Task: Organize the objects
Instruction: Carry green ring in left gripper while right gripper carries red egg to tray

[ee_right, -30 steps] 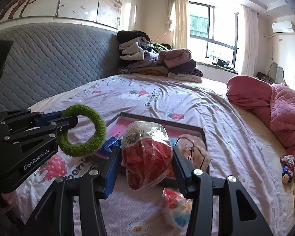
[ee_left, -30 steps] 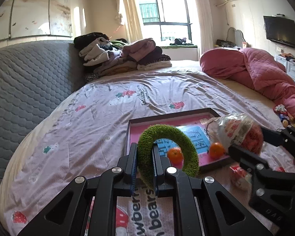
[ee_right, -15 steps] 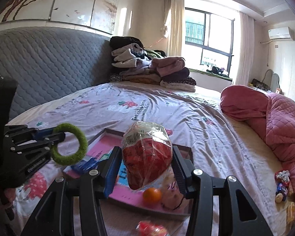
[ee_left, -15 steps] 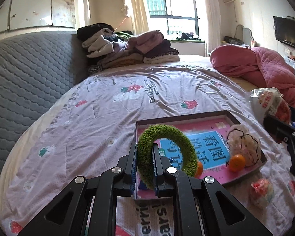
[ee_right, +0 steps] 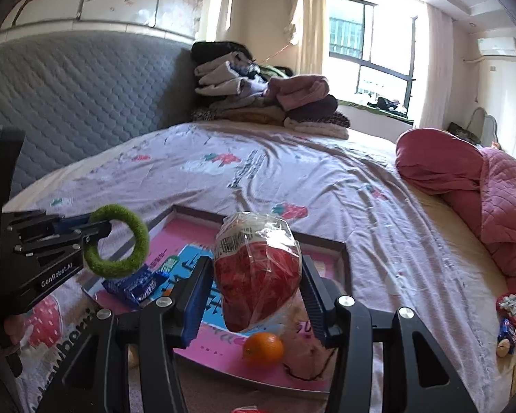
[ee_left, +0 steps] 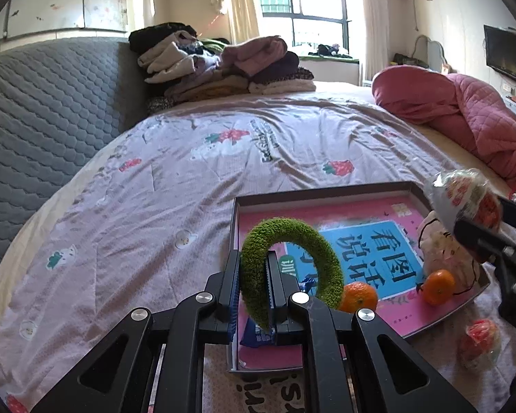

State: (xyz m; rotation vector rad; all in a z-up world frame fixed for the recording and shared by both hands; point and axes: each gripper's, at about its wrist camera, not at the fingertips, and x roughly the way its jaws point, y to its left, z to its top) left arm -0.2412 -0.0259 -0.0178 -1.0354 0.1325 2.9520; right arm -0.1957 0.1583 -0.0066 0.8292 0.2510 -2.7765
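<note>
My left gripper (ee_left: 253, 268) is shut on a fuzzy green ring (ee_left: 313, 241), which it holds upright over the near left corner of a dark-rimmed tray (ee_left: 326, 191) with a pink and blue print inside. In the tray lie two oranges (ee_left: 359, 297) (ee_left: 438, 286), a blue packet (ee_right: 137, 284) and a cream pouch (ee_left: 443, 251). Over the tray's right part, my right gripper (ee_right: 256, 268) is shut on a clear bag of red snacks (ee_right: 258, 275). The right wrist view also shows the left gripper (ee_right: 99, 232) with the ring (ee_right: 120, 268) at its left.
A small red packet (ee_left: 480, 340) lies on the bedsheet just right of the tray. Folded clothes (ee_left: 223, 65) are piled at the far end by the grey headboard (ee_left: 44, 110). A pink quilt (ee_left: 464, 110) bunches along the right, with small toys (ee_right: 507, 323) near it.
Both grippers have moved forward and slightly down over the tray, which now fills more of each view. The ring and the bag stay gripped.
</note>
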